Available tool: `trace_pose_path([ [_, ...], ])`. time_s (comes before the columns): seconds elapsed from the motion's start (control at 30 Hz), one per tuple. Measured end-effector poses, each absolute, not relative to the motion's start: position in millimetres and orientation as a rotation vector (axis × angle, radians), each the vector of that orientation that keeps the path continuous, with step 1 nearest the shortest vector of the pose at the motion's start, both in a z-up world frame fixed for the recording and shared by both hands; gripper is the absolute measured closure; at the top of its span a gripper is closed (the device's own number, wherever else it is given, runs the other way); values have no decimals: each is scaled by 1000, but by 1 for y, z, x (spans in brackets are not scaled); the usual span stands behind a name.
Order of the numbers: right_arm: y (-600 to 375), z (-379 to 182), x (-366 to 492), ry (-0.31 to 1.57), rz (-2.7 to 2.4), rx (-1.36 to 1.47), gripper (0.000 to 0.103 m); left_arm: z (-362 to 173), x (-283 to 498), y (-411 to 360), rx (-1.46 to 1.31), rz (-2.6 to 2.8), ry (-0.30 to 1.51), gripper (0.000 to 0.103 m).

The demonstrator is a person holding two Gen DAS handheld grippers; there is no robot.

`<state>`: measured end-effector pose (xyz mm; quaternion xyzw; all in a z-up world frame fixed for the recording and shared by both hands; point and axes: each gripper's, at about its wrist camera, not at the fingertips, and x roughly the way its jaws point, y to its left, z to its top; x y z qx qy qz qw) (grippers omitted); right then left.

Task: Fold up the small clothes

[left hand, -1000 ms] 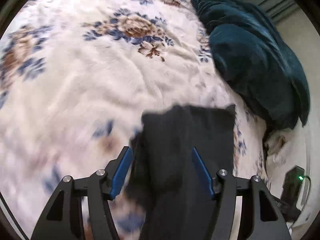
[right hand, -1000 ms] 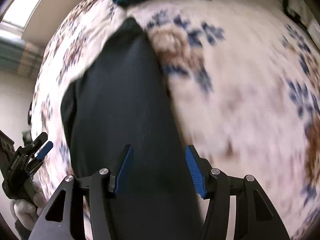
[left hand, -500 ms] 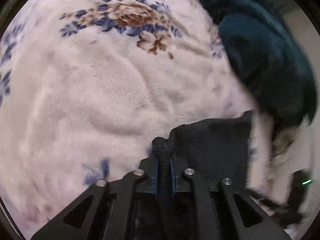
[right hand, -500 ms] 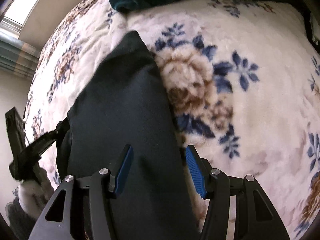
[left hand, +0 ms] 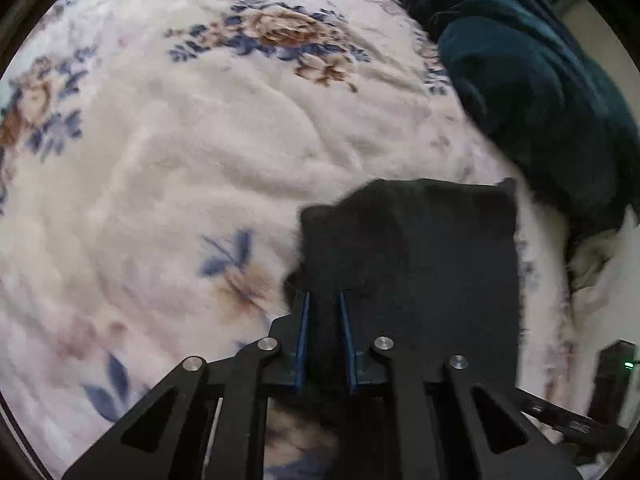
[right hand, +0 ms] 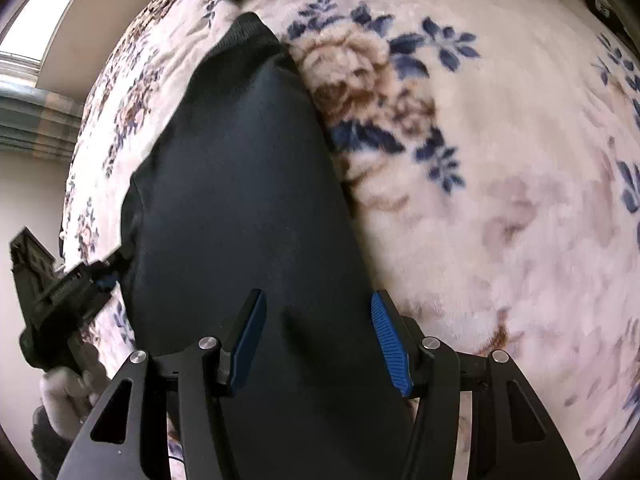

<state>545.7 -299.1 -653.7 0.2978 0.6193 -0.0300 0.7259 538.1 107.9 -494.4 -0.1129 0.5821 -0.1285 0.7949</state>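
Two grippers are seen working over one dark garment [right hand: 240,208] on a bed, so here's how it's laid out, closest stuff first.

In the left wrist view, the left gripper [left hand: 325,312] is clamped down on a bunched corner of the dark garment [left hand: 420,264]. Its jaws have just been closing, and the blue pads [left hand: 304,332] are now pressed against a fold of the fabric that's pinched between them. The rest of the cloth is spread out to the right and ahead of the fingers, a bit blurred along its edge.

In the right wrist view, the right gripper [right hand: 318,332] is held with its jaws standing apart. The garment is stretched out under and between the fingers, but the ribbed blue pads [right hand: 390,344] aren't seen pressing on it, so nothing is gripped on that side. Off at the left edge of that view, the left gripper [right hand: 108,270] can be made out biting the garment's near-left corner, with a light-gloved hand [right hand: 66,388] below it, blurred.

The garment is laid lengthwise on a fluffy cream blanket [left hand: 192,168] printed with blue and brown flowers, its far end pointed toward the top of the bed.

Further back, a dark teal blanket [left hand: 532,80] is heaped on the bed. A window [right hand: 36,12] is glimpsed at the top left of the right wrist view.
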Motion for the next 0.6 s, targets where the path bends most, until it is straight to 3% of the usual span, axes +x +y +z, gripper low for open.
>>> trace_pose_path([
  [0.17,-295,-657,534,1369,-58,669,46,-486,543,112,-203,-238,1260,87],
  [0.3,-304,-647,519,1355,-50,715,46,-449,512,117,-261,-275,1182,86],
  [0.33,-306,-644,514,1353,-46,726,44,-441,500,118,-260,-279,1159,80],
  [0.4,-310,-635,503,1349,-29,747,32,-422,466,117,-219,-268,1119,49],
  [0.43,-312,-632,497,1345,-21,755,29,-418,451,115,-206,-269,1114,17],
  [0.47,-314,-626,485,1347,-10,760,29,-415,433,115,-203,-275,1120,5],
  [0.6,-316,-614,439,1390,21,748,29,-416,366,119,-235,-253,1202,5],
])
